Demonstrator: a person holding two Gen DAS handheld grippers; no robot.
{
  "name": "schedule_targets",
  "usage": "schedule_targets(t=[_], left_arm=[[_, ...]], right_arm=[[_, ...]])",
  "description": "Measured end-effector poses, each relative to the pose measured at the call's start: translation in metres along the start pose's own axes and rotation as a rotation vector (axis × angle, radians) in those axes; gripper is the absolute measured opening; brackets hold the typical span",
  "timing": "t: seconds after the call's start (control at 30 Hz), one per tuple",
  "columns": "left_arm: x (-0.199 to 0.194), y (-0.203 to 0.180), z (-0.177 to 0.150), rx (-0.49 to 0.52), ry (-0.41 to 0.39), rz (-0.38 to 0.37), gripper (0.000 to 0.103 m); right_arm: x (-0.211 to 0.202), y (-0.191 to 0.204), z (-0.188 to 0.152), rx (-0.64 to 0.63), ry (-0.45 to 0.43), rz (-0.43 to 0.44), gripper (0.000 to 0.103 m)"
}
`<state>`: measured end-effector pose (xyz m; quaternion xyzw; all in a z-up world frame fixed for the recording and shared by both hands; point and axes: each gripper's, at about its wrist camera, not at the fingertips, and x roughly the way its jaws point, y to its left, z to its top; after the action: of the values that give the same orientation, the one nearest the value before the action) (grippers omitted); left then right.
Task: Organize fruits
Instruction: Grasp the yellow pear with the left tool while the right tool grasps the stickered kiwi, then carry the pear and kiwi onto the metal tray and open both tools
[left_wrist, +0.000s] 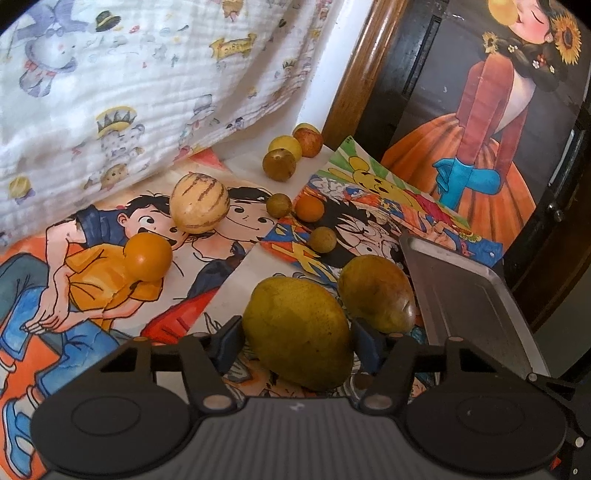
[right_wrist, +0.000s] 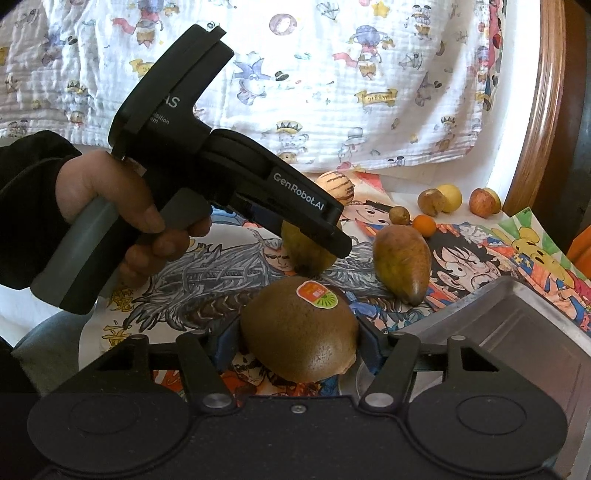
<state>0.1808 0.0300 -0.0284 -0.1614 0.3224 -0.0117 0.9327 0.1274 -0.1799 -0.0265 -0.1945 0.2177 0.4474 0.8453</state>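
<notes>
My left gripper (left_wrist: 297, 341) is shut on a green-yellow mango (left_wrist: 297, 332), its blue fingers pressing both sides. A second, browner mango (left_wrist: 376, 293) lies just beyond it, next to a metal tray (left_wrist: 465, 291). My right gripper (right_wrist: 295, 347) is shut on a brown kiwi (right_wrist: 299, 330) with an orange-green sticker. In the right wrist view the left gripper (right_wrist: 332, 236) covers the green-yellow mango (right_wrist: 306, 251), and the brown mango (right_wrist: 402, 262) lies beside the tray (right_wrist: 517, 325).
On the cartoon posters lie a striped melon (left_wrist: 199, 203), an orange fruit (left_wrist: 147, 256), a small orange (left_wrist: 309, 208), two small brown fruits (left_wrist: 279, 205), and a cluster of round fruits (left_wrist: 291, 149) at the back. A printed white cloth (left_wrist: 129, 74) hangs behind.
</notes>
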Motion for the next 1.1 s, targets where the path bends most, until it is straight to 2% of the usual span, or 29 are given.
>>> schedule_targets(t=[0.23,0.4,0.73,0.97,1.1], left_arm=[[-0.01,0.003,0.0,-0.067,-0.011,0.036,0.067],[-0.02,-0.004,0.007,-0.068,-0.045,0.036,0.067],[-0.009,-0.052,0.023,-0.021,-0.084,-0.085,0.067],[0.023,-0.097,0.035,0.041,-0.119,-0.172,0.067],[0.044,-0.115,0.031,0.067,-0.094,-0.194,0.067]], right_arm=[[-0.02,-0.008,-0.002,0.046,-0.054,-0.029,0.066],[-0.046,-0.03,-0.003,0.087,-0.086,-0.117,0.066],[-0.073,-0.119,-0.019,0.138,-0.075,-0.352,0.066],[-0.055,-0.187,-0.025,0.223,-0.051,-0.418,0.066],[-0.037,-0.212,-0.027,0.279,-0.017,-0.43,0.066]])
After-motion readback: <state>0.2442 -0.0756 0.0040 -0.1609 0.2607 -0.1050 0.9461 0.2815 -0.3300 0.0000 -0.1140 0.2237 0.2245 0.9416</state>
